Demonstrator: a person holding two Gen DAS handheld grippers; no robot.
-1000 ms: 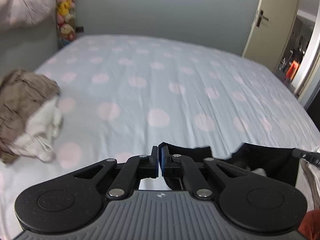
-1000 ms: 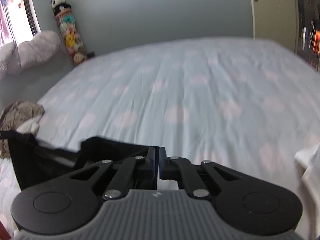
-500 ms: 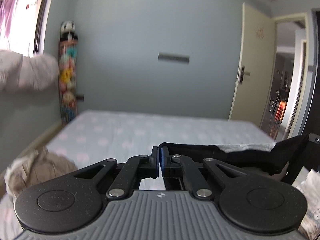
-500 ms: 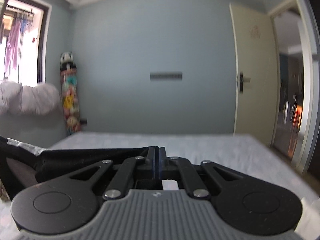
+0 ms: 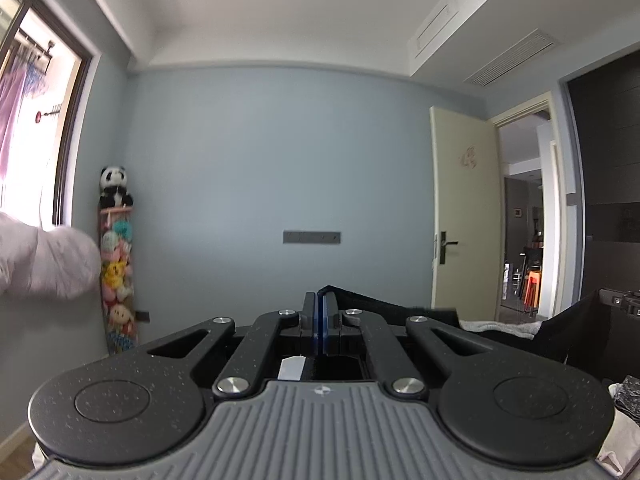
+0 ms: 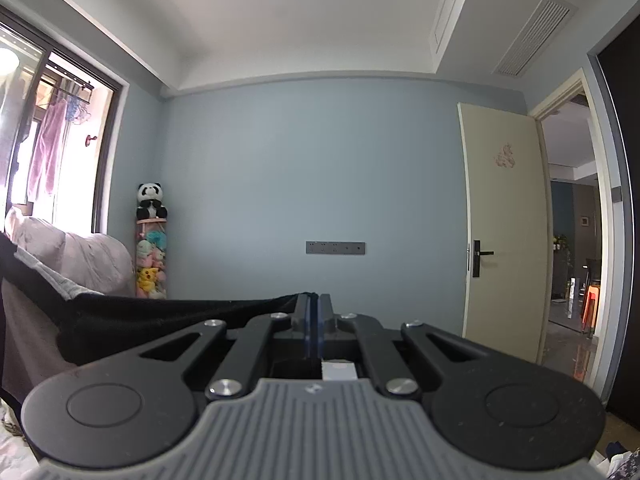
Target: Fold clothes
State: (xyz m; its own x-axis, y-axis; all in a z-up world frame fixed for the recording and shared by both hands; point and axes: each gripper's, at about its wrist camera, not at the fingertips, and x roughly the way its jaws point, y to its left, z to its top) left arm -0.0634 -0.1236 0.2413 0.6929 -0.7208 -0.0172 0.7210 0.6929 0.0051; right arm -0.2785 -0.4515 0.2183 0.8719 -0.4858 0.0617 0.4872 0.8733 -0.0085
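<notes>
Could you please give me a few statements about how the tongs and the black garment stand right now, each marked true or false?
1. The left tongs are shut on the black garment. True.
2. The right tongs hang open with nothing between them. False: they are shut on the garment's edge, which runs off to the left in the right wrist view.
3. The garment is stretched between the two tongs. True: the right tongs show at the right edge of the left wrist view, with the cloth running to them.
4. The door is closed. False: it stands open onto another room.
5. A panda plush sits on top of the stack of soft toys. True.
</notes>
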